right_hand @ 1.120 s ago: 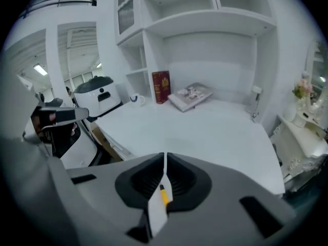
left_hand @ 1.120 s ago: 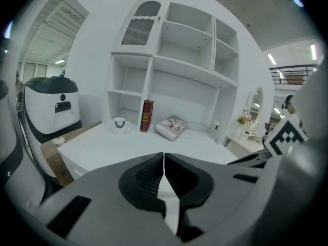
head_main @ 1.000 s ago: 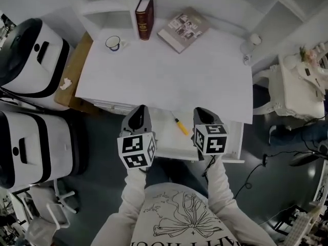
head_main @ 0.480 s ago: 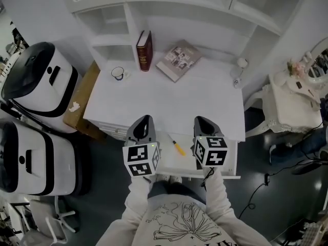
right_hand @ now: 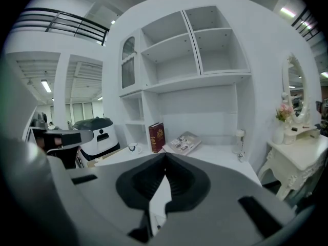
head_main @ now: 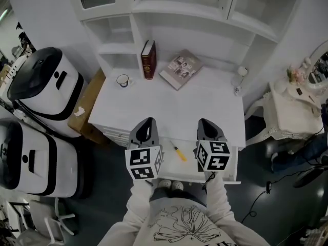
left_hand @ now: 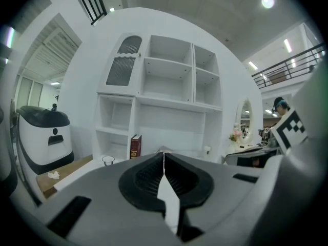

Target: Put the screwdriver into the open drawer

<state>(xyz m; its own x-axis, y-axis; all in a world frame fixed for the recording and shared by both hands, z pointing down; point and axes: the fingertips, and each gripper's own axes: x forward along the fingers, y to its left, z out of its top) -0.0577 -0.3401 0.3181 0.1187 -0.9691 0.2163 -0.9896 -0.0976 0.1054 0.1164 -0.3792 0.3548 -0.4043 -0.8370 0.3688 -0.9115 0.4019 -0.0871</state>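
Our left gripper (left_hand: 163, 154) has its two jaws squeezed together, and nothing is between them. Our right gripper (right_hand: 165, 156) is clenched the same way and holds nothing too. From the head view we see both grippers side by side in front of our body, the left gripper (head_main: 148, 120) and the right gripper (head_main: 205, 122), each with its marker cube near our sleeves. Between them lies the screwdriver (head_main: 179, 151) with its yellow handle. It rests slanted on the white bottom of the pulled-out drawer (head_main: 179, 169), and it touches neither gripper. The drawer sticks out from the front of the white desk (head_main: 169, 106). On the far side of the desk top a dark red book (head_main: 148, 59) stands upright. Just beside it a magazine (head_main: 180, 69) lies flat. A little cup (head_main: 123, 80) sits near the desk's left corner. White shelves (head_main: 169, 14) rise behind the desk. A brown wooden table (head_main: 89, 109) is on the desk's left, and next to that stand two big white and black machines (head_main: 46, 86).
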